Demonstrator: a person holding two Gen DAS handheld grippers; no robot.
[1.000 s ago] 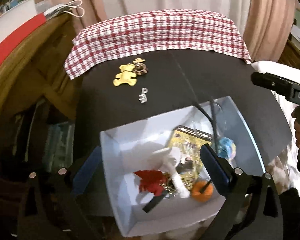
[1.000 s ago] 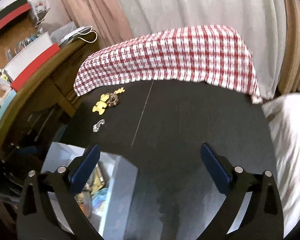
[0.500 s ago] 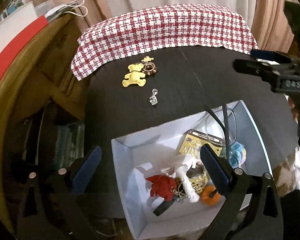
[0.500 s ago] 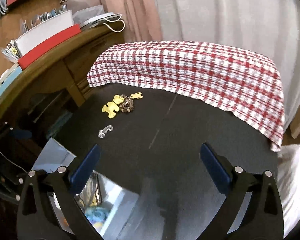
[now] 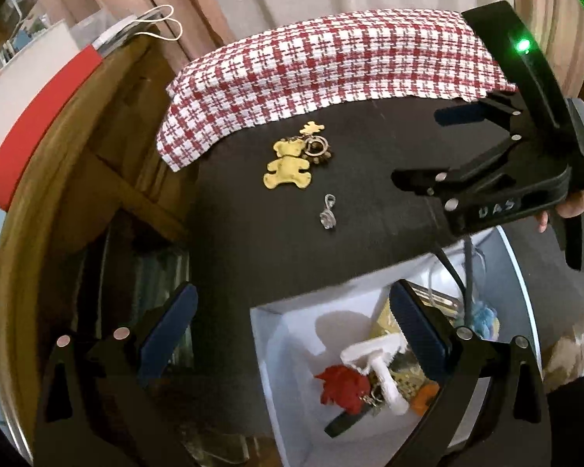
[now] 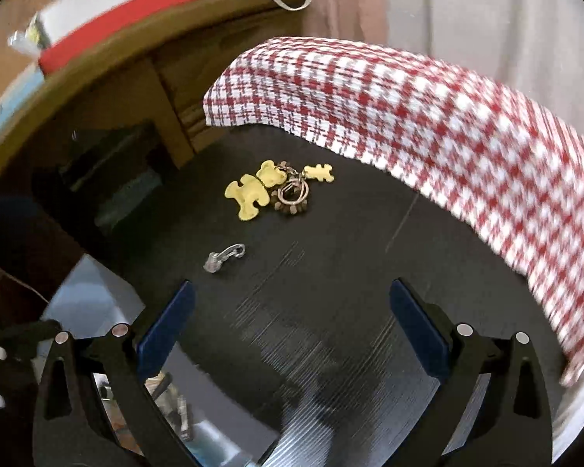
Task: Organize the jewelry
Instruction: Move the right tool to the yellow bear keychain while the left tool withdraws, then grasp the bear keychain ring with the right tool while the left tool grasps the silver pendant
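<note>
"DAS" lettering on right hand-held gripper [image 5: 420, 144] body; nothing else legible.

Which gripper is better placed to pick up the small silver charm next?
Probably the right gripper: its open jaws point at the silver charm over the black table. The left gripper hangs over the white box.

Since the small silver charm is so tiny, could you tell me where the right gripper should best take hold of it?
Probably across the silver charm's thicker lower end, coming straight down with the right gripper open: it lies flat on the black table, clear of the bear keychain.
</note>
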